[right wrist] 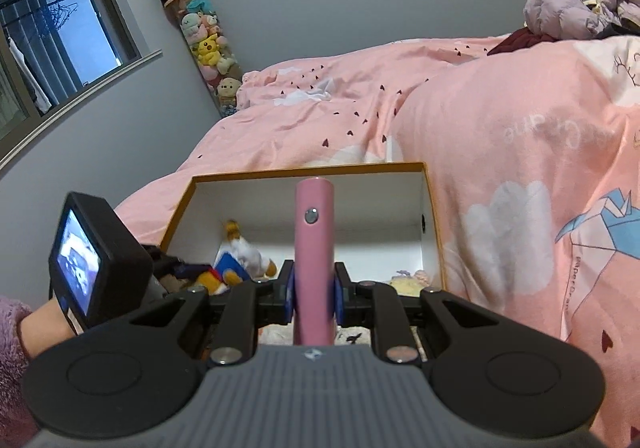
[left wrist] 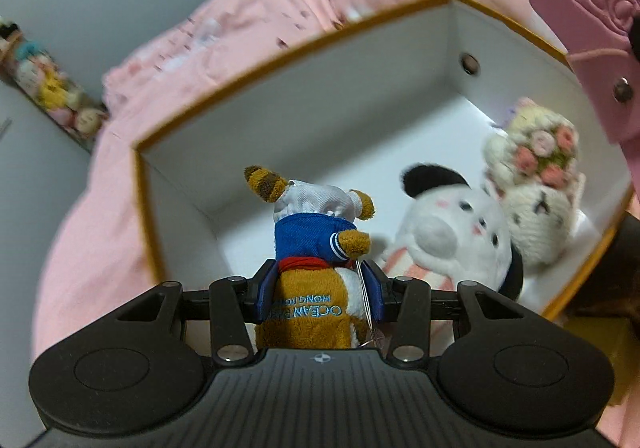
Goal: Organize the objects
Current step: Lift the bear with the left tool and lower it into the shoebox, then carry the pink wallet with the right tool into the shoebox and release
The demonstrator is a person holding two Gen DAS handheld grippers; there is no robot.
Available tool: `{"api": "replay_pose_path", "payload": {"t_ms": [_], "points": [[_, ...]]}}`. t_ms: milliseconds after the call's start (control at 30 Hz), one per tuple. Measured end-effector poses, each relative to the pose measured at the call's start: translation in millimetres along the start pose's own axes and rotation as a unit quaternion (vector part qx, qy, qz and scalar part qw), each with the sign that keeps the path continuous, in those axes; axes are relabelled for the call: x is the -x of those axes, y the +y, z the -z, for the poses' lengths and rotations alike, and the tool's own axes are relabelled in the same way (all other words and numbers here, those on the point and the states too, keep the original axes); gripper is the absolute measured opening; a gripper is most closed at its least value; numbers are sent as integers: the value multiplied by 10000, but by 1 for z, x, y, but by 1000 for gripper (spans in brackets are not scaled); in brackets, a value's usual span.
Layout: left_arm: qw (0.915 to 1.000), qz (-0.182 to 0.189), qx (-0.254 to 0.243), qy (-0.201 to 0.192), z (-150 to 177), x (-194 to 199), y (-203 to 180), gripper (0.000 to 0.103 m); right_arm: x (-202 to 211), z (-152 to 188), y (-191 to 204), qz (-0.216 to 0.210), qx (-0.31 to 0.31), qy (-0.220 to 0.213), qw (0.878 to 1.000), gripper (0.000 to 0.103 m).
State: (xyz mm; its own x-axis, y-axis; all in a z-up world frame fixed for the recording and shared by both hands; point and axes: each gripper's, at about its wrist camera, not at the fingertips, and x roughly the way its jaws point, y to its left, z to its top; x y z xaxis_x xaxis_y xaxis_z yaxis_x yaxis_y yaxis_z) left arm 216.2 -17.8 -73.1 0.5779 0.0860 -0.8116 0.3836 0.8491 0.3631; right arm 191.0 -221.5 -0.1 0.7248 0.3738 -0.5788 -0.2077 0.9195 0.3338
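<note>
A brown plush animal [left wrist: 312,240] in a blue sailor top, with a striped tail, is clamped by its body in my left gripper [left wrist: 320,290]. It hangs head-first over the open white box with an orange rim [left wrist: 280,47]. Inside the box lie a white plush with black ears [left wrist: 448,232] and a cream knitted plush with a flower crown [left wrist: 536,183]. My right gripper [right wrist: 314,288] is shut on a pink snap pouch [right wrist: 314,232], seen edge-on above the box's near side [right wrist: 304,167]. The pouch also shows at the top right of the left wrist view [left wrist: 592,7]. The brown plush [right wrist: 236,264] appears at the box's left.
The box rests on a bed with a pink duvet [right wrist: 500,119]. A tall clear tube of plush toys [right wrist: 208,43] topped by a panda stands in the corner by a window [right wrist: 52,27]. Clothes [right wrist: 568,7] are piled at the far right. A hand in a purple fuzzy sleeve [right wrist: 16,332] holds the left gripper.
</note>
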Motion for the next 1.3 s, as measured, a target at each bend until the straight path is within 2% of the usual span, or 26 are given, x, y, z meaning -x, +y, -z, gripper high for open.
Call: {"api": "replay_pose_path", "payload": {"t_ms": [133,200,300,400,533,667,767,900,1000,1167,1300], "points": [[9969,587,510,115,3,-1,11,50,-8,2,-7,47,-87,65,9999,20],[9914,954,884,127,5,-1,23,49,-14,3,-10,50,-159,114,9998,20],[9846,1219,1232,233,11,-9,34,49,-22,4,-10,8,-243,198,9995,20],[9869,1122,1105,362,13,-15,32,51,-28,6,-8,-25,-241,285,9993,20],[9880,1058,1097,241,15,-13,31,56,-29,5,-10,15,-221,300,9993,20],[9831,1226,1360,66,12,-1,43,57,-27,2,-15,92,-232,293,9993,20],[9783,1328,1570,-261,13,18,55,57,-27,0,-16,-15,-286,304,9991,20],[9726,1108,1911,-728,12,52,80,57,-33,-6,-5,-227,-262,331,9989,20],[9670,882,2202,-931,18,70,100,57,-42,-11,10,-448,-163,368,9982,20],[9604,729,2532,-910,30,80,118,57,-63,-18,24,-463,75,463,9978,20],[9571,636,2686,-878,42,74,120,57,-84,-31,11,-147,228,571,9980,20]]}}
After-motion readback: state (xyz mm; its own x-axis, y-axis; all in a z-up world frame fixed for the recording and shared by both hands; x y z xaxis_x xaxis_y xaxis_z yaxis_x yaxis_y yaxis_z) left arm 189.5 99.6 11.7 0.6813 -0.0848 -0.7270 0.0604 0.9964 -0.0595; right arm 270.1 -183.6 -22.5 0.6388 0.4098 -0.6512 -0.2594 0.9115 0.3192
